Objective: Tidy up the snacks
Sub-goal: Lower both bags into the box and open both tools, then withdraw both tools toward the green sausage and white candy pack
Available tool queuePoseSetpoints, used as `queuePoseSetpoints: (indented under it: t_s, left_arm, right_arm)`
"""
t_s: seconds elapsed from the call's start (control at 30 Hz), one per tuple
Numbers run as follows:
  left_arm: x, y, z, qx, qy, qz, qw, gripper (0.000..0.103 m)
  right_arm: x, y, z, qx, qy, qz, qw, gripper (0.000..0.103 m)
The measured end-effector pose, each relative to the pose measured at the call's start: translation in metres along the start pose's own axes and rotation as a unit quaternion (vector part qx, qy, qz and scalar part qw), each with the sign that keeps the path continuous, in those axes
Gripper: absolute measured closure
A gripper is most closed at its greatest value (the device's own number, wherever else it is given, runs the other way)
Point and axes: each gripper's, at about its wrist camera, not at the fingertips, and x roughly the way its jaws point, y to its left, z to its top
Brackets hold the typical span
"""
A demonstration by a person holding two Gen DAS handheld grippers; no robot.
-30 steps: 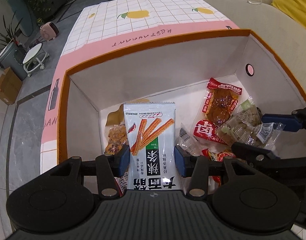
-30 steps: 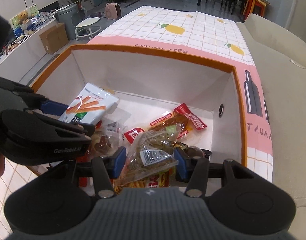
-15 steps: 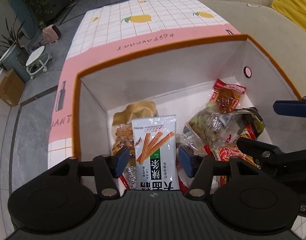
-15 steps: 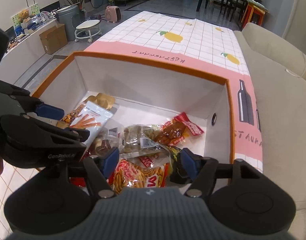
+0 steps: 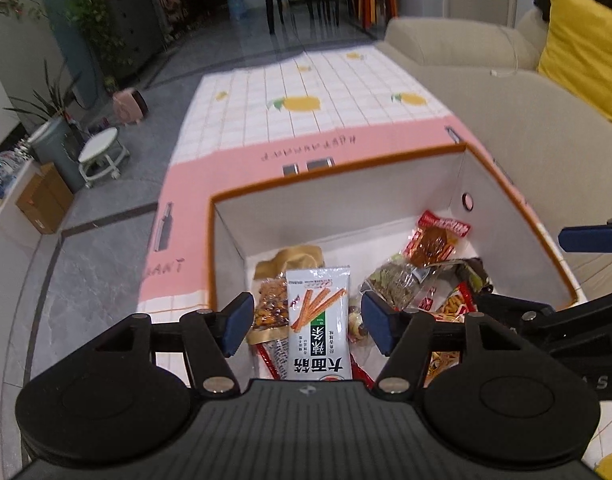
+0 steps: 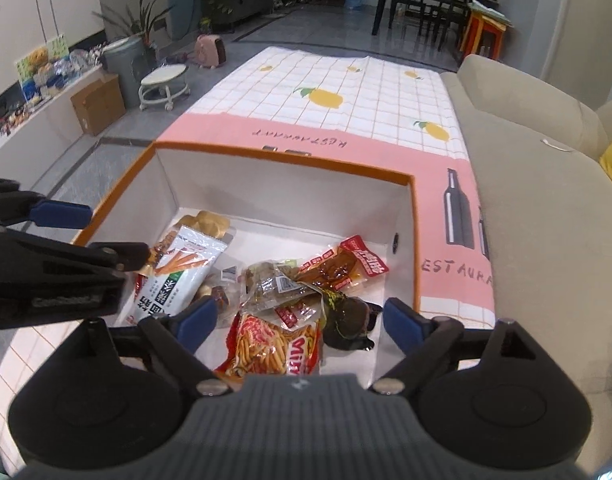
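White box point(image 6: 289, 196) — snacks point(image 6: 277, 344) inside.

even indoor light, dimmer far room; strong fisheye bending at edges; slight motion blur is seen; no harsh glare.

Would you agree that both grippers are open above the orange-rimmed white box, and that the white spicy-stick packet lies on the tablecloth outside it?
Not quite: the white spicy-stick packet lies inside the orange-rimmed white box, on its left side, as the right wrist view shows. The left gripper and right gripper are indeed both open above it.
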Motion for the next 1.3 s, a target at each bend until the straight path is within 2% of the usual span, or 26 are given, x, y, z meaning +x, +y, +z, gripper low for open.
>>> queuePoseSetpoints:
  t_s: [0.2, 0.4, 0.6, 0.77, 0.97, 1.13, 1.3]
  left_arm:
    - [-0.038, -0.003, -0.015, -0.013, -0.041, -0.007, 0.9991, 0.031]
    - [-0.069, -0.012, -0.033, -0.02, -0.065, -0.018, 0.9975, 0.03]
    - [-0.076, -0.016, -0.057, -0.038, -0.043, -0.033, 0.9978, 0.03]
    - [-0.076, -0.016, -0.079, -0.058, -0.026, -0.042, 0.9971, 0.03]
    - [-0.075, -0.02, -0.098, -0.071, -0.021, -0.057, 0.9957, 0.03]
    - [-0.06, -0.026, -0.115, -0.084, -0.009, -0.07, 0.994, 0.03]
    - [-0.04, -0.032, -0.129, -0.081, 0.012, -0.072, 0.9941, 0.03]
  right_arm:
    - [-0.033, -0.004, -0.021, 0.022, -0.036, -0.007, 0.999, 0.012]
    - [-0.06, -0.01, -0.046, 0.054, -0.055, -0.008, 0.997, 0.01]
    - [-0.077, -0.011, -0.078, 0.068, -0.055, -0.023, 0.996, 0.01]
    - [-0.079, -0.012, -0.106, 0.079, -0.038, -0.03, 0.996, 0.01]
    - [-0.075, -0.013, -0.134, 0.09, -0.026, -0.059, 0.994, 0.01]
    - [-0.067, -0.015, -0.156, 0.111, -0.017, -0.073, 0.991, 0.01]
    - [-0.049, -0.008, -0.168, 0.1, -0.007, -0.069, 0.993, 0.01]
